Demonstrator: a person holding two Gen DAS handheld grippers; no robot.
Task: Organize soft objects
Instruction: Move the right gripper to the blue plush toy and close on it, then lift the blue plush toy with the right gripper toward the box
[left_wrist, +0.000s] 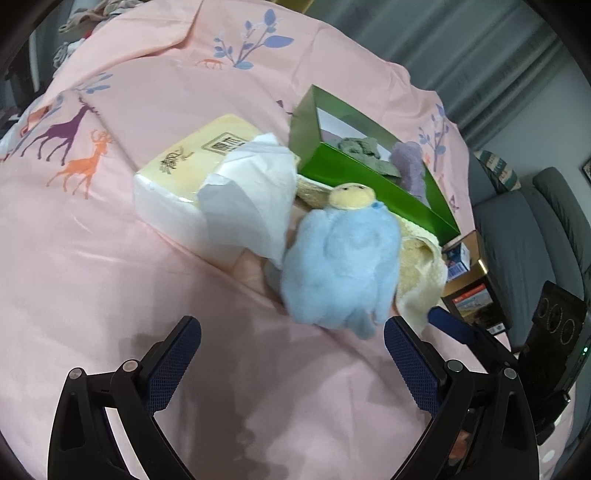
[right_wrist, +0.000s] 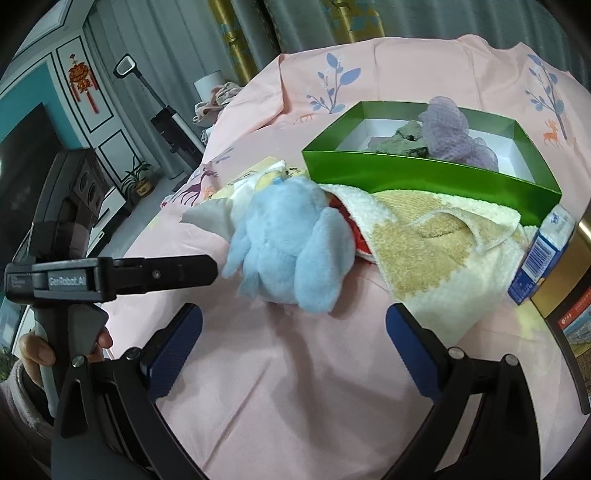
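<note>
Both claws spread wide and empty, left claw (left_wrist: 291, 354) and right claw (right_wrist: 293, 343) poised just short of blue plush toy (right_wrist: 288, 243) lying on pink bedsheet (right_wrist: 295, 387), against cream towel (right_wrist: 424, 251) and tissue pack (left_wrist: 192, 166), green box (right_wrist: 424, 173) behind.

Pale blue plush toy (right_wrist: 288, 240) with cream face lies on the pink bedsheet (right_wrist: 295, 369), touching the cream-and-tan towel (right_wrist: 424, 243). Towel rumpled against green box (right_wrist: 424, 173), near the sheet's right edge. Box holds grey cloth (right_wrist: 399, 142) and lilac mesh puff (right_wrist: 454, 133).
</note>
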